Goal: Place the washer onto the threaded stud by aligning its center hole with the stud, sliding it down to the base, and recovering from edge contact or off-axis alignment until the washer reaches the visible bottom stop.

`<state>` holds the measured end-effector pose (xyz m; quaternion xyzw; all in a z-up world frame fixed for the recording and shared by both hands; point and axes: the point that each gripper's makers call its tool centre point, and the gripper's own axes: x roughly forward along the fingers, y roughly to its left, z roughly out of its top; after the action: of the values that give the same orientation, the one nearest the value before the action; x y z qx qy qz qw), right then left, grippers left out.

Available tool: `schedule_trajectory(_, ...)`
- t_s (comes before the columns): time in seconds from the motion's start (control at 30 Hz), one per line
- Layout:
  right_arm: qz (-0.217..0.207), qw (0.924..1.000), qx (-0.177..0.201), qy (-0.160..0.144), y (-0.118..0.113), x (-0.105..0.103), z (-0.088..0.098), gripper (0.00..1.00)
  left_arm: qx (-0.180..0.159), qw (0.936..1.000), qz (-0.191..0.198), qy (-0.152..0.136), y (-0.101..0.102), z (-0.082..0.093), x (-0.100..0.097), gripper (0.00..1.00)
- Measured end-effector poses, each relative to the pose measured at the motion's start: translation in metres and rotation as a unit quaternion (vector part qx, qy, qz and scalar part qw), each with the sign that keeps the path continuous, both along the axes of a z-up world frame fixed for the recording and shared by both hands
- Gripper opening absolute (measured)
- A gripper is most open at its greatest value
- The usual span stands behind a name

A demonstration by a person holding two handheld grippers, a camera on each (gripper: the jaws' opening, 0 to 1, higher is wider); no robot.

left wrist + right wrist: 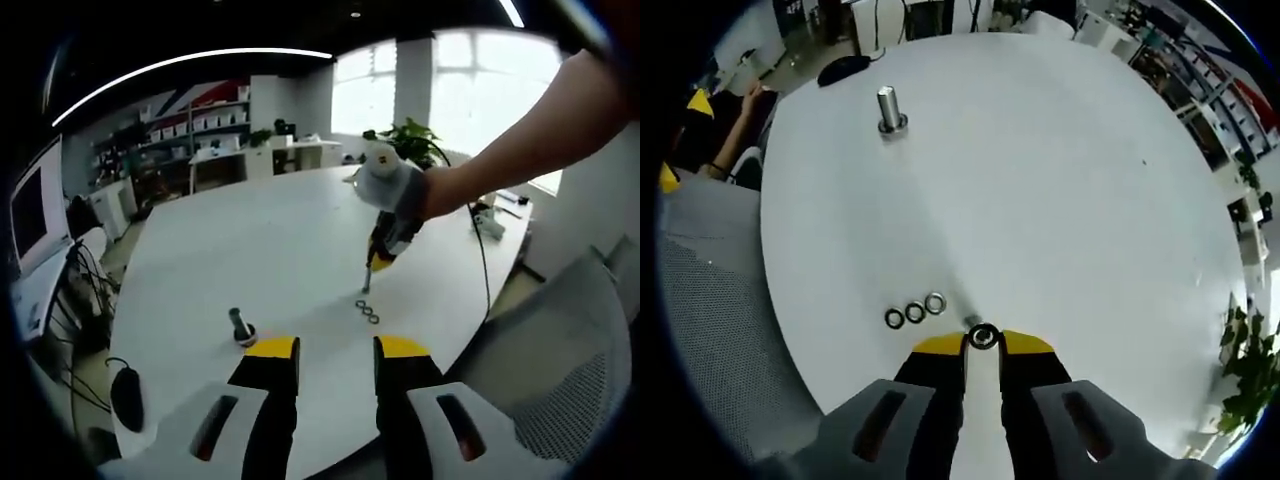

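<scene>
Right gripper view: right gripper (983, 338) pinching a washer (983, 336); upright threaded stud (888, 108) standing far, up-left across table (1060, 180). Left gripper (337, 349) sitting open, empty, nearer stud.

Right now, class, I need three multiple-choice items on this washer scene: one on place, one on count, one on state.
1. Where does the threaded stud stand?
A. on the white table
B. on the mesh chair
C. between the left gripper's jaws

2. How many loose washers lie in a row on the table?
A. one
B. three
C. five

3. What is the right gripper doing?
A. gaping open
B. holding a screwdriver
C. holding a washer

Key: 1 A, the stud stands upright on the tabletop; 2 B, three rings lie side by side; 3 C, a ring sits between the jaw tips.
</scene>
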<state>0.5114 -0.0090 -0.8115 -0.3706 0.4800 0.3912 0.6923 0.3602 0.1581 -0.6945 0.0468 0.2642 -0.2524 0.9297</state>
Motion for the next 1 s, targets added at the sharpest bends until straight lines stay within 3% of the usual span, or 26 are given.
schedule_trajectory(1.0, -0.019, 0.9993, -0.010, 0.030, -0.002, 0.005, -0.047, 0.14, 0.002, 0.9999, -0.001, 0.014, 0.000, -0.006, -0.001, 0.27)
